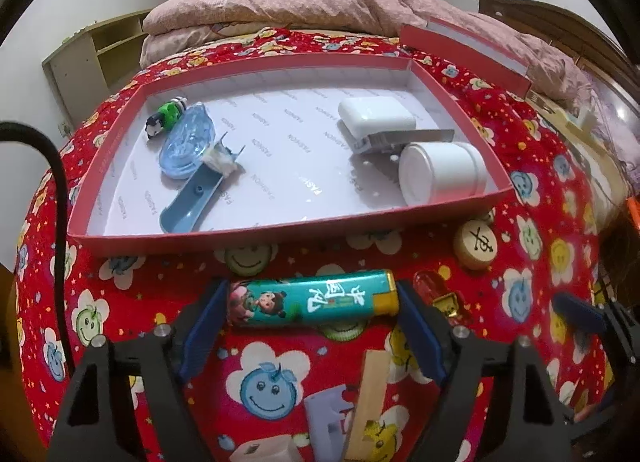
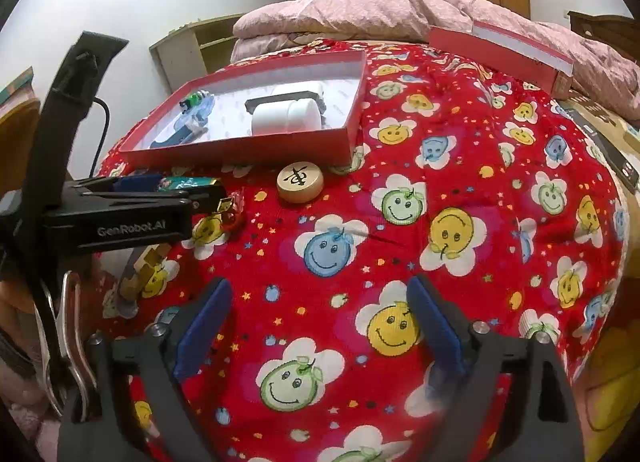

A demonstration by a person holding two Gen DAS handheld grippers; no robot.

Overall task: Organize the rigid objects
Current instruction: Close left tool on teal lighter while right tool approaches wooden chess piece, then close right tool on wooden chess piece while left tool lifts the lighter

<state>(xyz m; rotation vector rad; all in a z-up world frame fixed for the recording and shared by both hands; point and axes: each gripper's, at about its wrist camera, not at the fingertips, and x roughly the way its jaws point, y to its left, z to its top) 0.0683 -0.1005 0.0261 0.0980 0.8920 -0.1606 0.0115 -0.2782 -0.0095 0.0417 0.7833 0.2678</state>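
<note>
Half expecting a slip. Watching left gripper (image 1: 311,291), spread wide, bracketing teal lighter (image 1: 312,302) end to end low over the bed (image 1: 280,378), just short of red box (image 1: 200,237); pads at both ends, yet not managing to tell whether pressing or merely flanking. Taking it by the short ends, so risking a pivot or pop-out on lifting, given the smooth casing. Worrying also about clipping the box's near wall while carrying over, dropping the load short. Noting wooden chess piece (image 1: 476,247) and small red item (image 1: 437,295) lying just beside one finger, risking a nudge. Seeing right gripper (image 2: 320,296) released, empty, hovering over the bed.
</note>
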